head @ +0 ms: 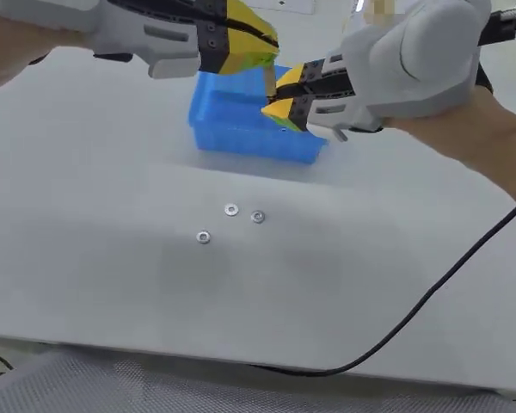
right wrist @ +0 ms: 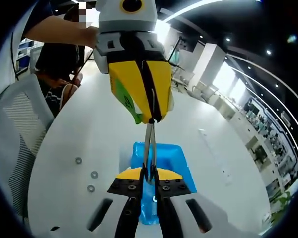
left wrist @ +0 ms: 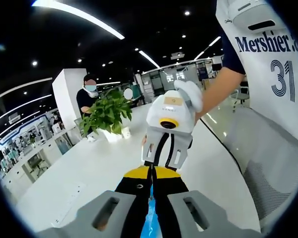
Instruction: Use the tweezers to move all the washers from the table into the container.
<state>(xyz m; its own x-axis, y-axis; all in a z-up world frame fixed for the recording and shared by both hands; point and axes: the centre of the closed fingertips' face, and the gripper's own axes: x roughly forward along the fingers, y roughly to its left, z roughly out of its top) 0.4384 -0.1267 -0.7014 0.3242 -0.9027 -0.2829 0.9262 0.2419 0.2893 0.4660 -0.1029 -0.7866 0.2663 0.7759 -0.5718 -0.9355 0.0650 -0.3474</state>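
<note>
Tip to tip: left gripper (head: pixel 262 52) and right gripper (head: pixel 279 105) meet above a blue rectangular plastic container (head: pixel 241 129).
Head view: both pairs of yellow-tipped fingers hang just over the container; three small silver metal washers (head: pixel 231 209) lie on the white table (head: pixel 112 284), nearer the person than the fingers and apart from the container. Left gripper view: its own fingers are pressed together, and the right gripper's fingers point straight at them. Right gripper view: its fingers pinch the near end of slim silver metal tweezers (right wrist: pixel 149 144), and the left gripper's fingers clamp the far end. The container sits beneath the fingers, the washers off to their left.
</note>
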